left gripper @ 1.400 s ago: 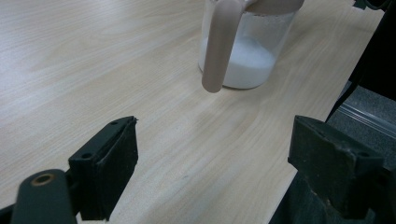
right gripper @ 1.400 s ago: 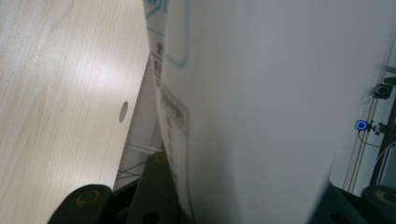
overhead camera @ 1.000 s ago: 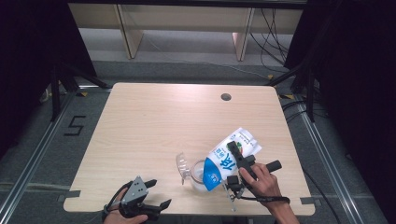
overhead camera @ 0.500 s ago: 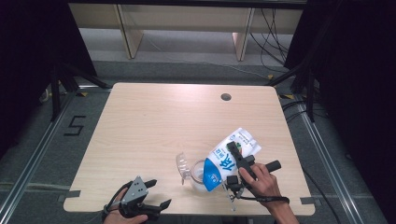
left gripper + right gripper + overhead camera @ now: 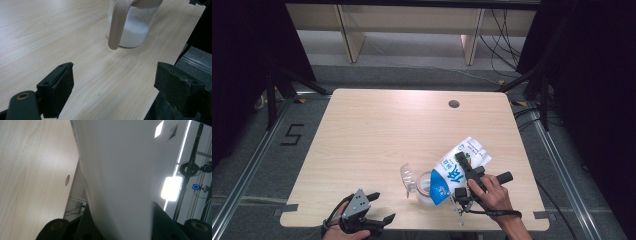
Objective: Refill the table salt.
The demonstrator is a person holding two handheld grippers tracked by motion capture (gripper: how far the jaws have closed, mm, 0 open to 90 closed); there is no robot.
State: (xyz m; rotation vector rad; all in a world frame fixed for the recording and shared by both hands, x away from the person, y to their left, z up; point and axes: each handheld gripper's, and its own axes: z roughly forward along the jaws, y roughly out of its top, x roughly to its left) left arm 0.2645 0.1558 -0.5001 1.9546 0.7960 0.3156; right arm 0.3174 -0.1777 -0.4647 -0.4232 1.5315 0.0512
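Down at the lower right of the high view, the right gripper (image 5: pixel 463 172) was clamped on a blue and white bag (image 5: pixel 457 167), tilted with its lower end over the mouth of a clear jug (image 5: pixel 424 187) near the table's (image 5: pixel 377 135) front edge; in the right gripper view the bag's pale side (image 5: pixel 117 177) sat pinched between the jaws. Meanwhile the left gripper (image 5: pixel 379 210) rested at the lower left by the table edge, jaws spread wide and holding nothing. Its own view looked across bare wood at the jug (image 5: pixel 131 27), partly filled with white powder, handle (image 5: pixel 117 25) facing the camera.
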